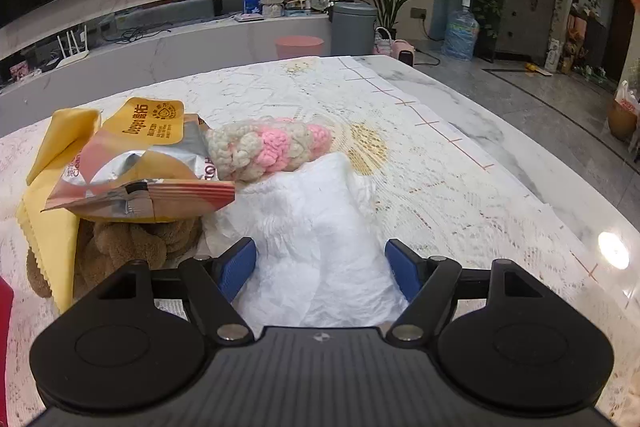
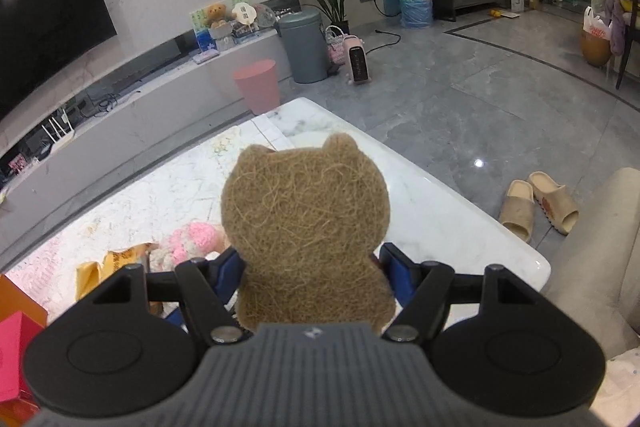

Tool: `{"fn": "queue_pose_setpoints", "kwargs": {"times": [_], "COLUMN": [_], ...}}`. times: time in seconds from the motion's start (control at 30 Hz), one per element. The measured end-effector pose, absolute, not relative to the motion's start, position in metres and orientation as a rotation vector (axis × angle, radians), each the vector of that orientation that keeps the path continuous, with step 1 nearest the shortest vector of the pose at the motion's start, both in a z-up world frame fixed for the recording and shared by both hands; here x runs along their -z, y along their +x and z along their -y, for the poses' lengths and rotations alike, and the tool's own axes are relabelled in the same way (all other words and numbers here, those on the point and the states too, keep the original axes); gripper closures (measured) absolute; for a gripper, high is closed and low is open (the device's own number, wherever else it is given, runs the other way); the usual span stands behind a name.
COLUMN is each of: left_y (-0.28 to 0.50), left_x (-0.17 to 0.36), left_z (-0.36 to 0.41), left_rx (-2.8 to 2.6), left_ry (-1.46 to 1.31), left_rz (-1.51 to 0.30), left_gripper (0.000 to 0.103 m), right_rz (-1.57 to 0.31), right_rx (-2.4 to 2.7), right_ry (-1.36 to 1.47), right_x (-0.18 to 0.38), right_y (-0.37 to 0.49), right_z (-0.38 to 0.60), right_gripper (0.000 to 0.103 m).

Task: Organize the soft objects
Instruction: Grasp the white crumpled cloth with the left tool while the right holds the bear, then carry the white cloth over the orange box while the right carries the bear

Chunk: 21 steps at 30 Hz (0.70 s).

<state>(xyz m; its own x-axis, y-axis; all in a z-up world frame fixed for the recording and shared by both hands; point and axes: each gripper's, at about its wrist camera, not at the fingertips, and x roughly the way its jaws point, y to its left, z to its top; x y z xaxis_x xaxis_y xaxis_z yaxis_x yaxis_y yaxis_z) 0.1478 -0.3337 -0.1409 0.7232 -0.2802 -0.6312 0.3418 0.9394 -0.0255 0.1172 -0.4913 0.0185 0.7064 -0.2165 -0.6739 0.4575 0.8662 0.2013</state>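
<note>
Care is needed in the carry: the bear-shaped pad (image 2: 308, 235), pinched low between the fingers of the right gripper (image 2: 312, 273) and held above the table (image 2: 460, 227), should be kept level and set down beside the pile. It looks flat, brown and coarse-fibred, with round ears. The left gripper (image 1: 322, 263) is spread open over the white tissue (image 1: 316, 227), gripping nothing.

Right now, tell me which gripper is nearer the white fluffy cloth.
Left. The left gripper is open with its fingers on either side of the white fluffy cloth. The right gripper is raised over the table, shut on the brown bear-shaped pad.
</note>
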Motion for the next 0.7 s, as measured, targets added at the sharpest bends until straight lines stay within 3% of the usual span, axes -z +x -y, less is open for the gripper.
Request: {"fn": "queue_pose_setpoints", "kwargs": {"times": [0.07,0.13,0.17,0.27,0.7], "left_y": [0.143,0.139,0.136,0.126,0.051], "left_x": [0.141,0.141,0.141,0.141,0.085], "left_z": [0.329,0.325,0.322,0.315,0.264], "left_rx": [0.332,0.314,0.318,0.332,0.497], "left_ry": [0.080,0.113,0.131,0.165,0.272], "left_rz": [-0.658,-0.642,-0.635,-0.612,-0.511], "left_gripper": [0.048,0.067,0.075,0.087,0.088], "right_rz": [-0.699,-0.699,-0.699,-0.692,-0.714], "right_rx": [0.383,0.381,0.379,0.357,0.308], "right_ry": [0.371,0.371,0.371,0.378,0.394], "right_x": [-0.019,-0.018,-0.018,-0.020,-0.012], "right_y": [0.120,0.122,0.122,0.122,0.125], "right_z": [0.492,0.490,0.490,0.490,0.486], "right_gripper": [0.032,0.032,0.032,0.032,0.032]}}
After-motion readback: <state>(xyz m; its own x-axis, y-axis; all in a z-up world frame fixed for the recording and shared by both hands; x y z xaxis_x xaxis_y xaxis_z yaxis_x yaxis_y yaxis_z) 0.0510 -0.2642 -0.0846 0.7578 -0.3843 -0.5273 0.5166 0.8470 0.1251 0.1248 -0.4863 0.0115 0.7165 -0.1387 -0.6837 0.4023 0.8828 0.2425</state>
